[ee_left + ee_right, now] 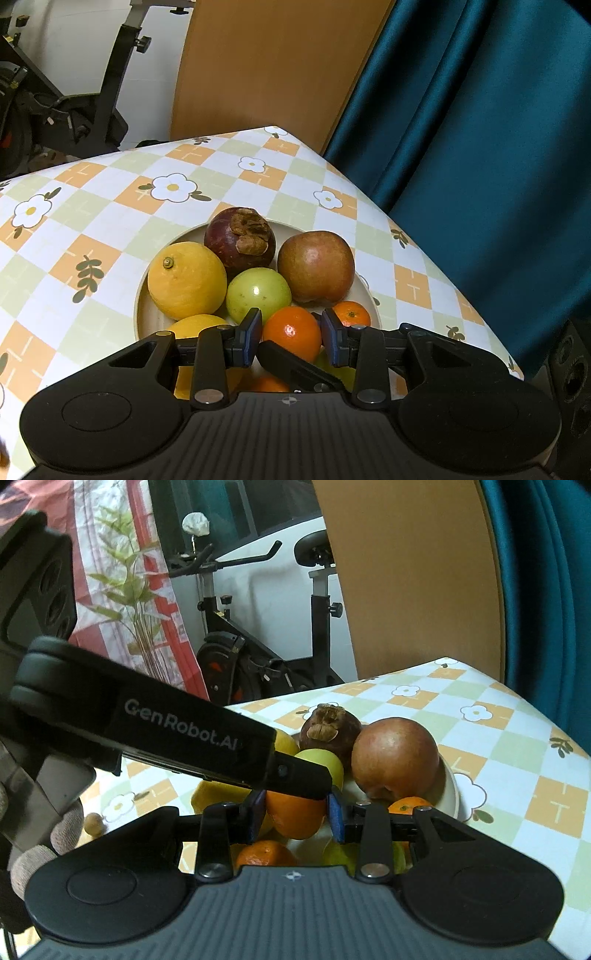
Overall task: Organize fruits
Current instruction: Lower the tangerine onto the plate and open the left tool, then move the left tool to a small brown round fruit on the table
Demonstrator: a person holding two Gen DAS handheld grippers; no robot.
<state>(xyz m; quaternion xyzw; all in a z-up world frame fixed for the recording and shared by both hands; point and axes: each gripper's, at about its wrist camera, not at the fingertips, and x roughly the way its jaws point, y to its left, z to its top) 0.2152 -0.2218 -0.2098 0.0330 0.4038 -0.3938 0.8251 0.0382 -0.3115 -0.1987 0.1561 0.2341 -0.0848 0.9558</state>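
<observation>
The fruits sit in a round, pale plate (142,295) on a smooth tablecloth (110,221) with orange and green squares and white flowers. At the far side is a dark purple mangosteen (240,236) with a dry, crumbly brown cap. Right of it is a big, shiny reddish apple (316,266). On the left is a bumpy yellow lemon (186,280), and in the middle a smooth green fruit (258,295). A little mandarin (351,314) peeks out on the right.

My left gripper (291,317) tips down at the near side of the plate. Its blue pads pinch a glossy round orange (291,334) by both sides. My gloved hand (55,834) (knitted and grey) holds its handle at the left of the right wrist view.

My right gripper (296,801) points less steeply, and its blue pads also squeeze an orange (I cannot tell if it is the same one). My left gripper's black finger crosses just above that orange.
</observation>
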